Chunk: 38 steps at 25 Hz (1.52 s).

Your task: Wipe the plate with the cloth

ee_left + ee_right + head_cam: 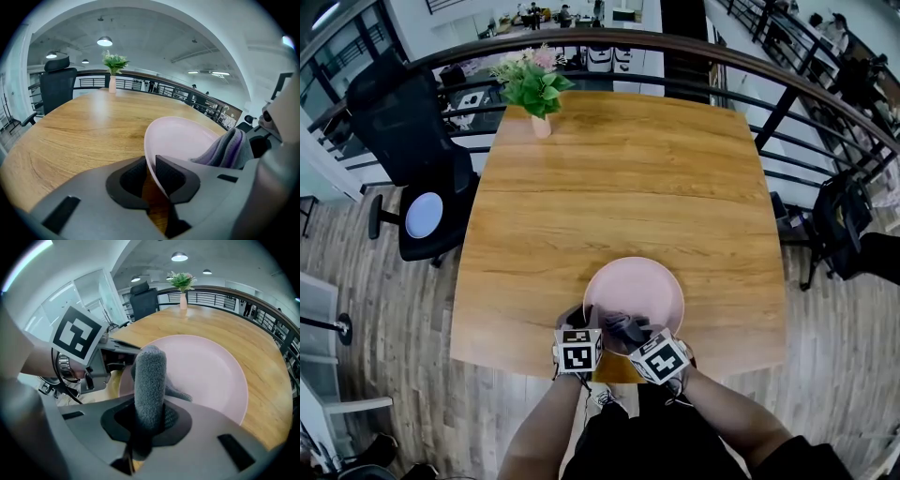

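Note:
A pale pink plate (639, 289) lies on the wooden table (628, 178) close to its near edge. My left gripper (585, 321) is shut on the plate's near rim; in the left gripper view the thin rim of the plate (183, 137) runs between the two dark pads of the gripper (151, 174). My right gripper (630, 331) is shut on a folded grey cloth (150, 378), which stands up between its jaws (149, 420) and rests on the left part of the plate (206, 371). The cloth (226, 149) also shows at the right of the left gripper view.
A small vase with a green plant (534, 86) stands at the table's far left. A black office chair (414, 159) is left of the table, and another chair (851, 225) is to the right. A dark railing (741, 54) curves behind the table.

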Each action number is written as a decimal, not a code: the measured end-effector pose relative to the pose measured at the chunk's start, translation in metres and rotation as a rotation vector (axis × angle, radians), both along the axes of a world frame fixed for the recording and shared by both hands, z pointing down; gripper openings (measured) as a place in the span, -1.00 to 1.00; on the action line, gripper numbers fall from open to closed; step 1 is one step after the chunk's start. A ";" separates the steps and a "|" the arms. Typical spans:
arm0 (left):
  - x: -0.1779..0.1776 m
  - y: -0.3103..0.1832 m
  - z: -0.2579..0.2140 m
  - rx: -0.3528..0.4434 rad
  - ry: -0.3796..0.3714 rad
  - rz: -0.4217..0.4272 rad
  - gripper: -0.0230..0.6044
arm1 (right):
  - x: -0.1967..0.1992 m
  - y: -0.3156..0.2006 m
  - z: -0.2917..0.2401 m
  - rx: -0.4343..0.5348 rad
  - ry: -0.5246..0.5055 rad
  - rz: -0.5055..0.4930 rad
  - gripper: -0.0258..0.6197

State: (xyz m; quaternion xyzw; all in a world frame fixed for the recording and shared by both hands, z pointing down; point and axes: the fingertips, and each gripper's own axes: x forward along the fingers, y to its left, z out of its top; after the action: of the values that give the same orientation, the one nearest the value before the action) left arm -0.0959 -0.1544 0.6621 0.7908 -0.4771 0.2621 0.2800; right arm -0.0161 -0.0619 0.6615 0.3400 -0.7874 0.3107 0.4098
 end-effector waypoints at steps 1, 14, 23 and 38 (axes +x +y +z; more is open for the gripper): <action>0.000 0.000 0.000 -0.001 0.000 -0.001 -0.69 | -0.004 0.003 -0.001 -0.003 -0.004 -0.012 -0.75; 0.000 0.001 0.000 -0.005 0.005 -0.002 -0.69 | 0.018 0.018 0.002 -0.043 0.110 -0.129 -0.76; 0.000 0.002 0.000 -0.006 0.007 -0.001 -0.70 | 0.071 -0.008 0.007 -0.033 0.196 -0.069 -0.76; -0.001 0.001 0.001 -0.006 0.004 -0.003 -0.69 | 0.103 -0.070 0.008 0.060 0.251 0.022 -0.75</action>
State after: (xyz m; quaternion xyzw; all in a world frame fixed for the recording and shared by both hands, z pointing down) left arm -0.0966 -0.1539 0.6635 0.7897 -0.4769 0.2614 0.2838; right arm 0.0866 -0.1318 0.6699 0.3967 -0.7352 0.2465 0.4913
